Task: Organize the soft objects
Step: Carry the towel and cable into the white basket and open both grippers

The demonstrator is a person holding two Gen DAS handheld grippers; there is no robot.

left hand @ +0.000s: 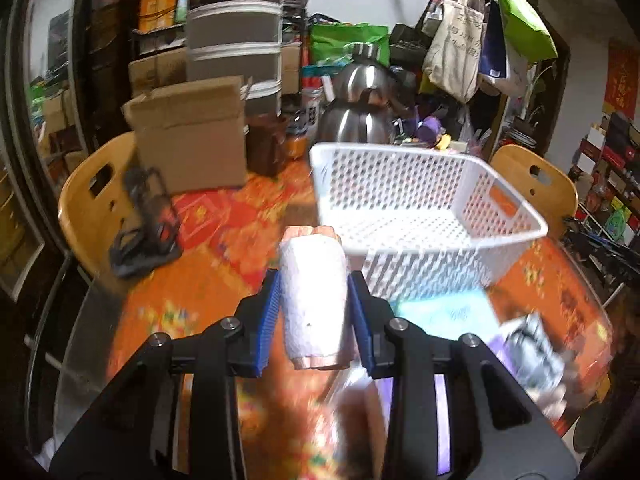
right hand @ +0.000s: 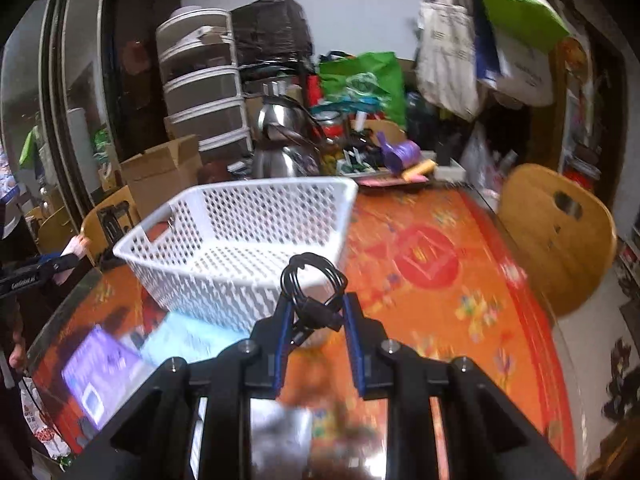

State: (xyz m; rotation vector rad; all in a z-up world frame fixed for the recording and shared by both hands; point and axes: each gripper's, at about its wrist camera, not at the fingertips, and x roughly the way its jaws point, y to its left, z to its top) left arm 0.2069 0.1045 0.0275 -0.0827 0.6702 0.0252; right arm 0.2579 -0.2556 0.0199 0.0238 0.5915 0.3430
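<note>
Left gripper (left hand: pixel 314 304) pinches a white roll (left hand: pixel 314 300); right gripper (right hand: pixel 316 312) pinches a coiled black cable (right hand: pixel 312 284) — both held above the table (right hand: pixel 440 280), just short of the white basket (right hand: pixel 240 236). Basket looks empty, so nothing is stowed yet — both drops remain.

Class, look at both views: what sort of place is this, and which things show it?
Probably a cluttered home dining room used for storage: a patterned table with wooden chairs, stacked plastic drawers, and tote bags hanging.
</note>
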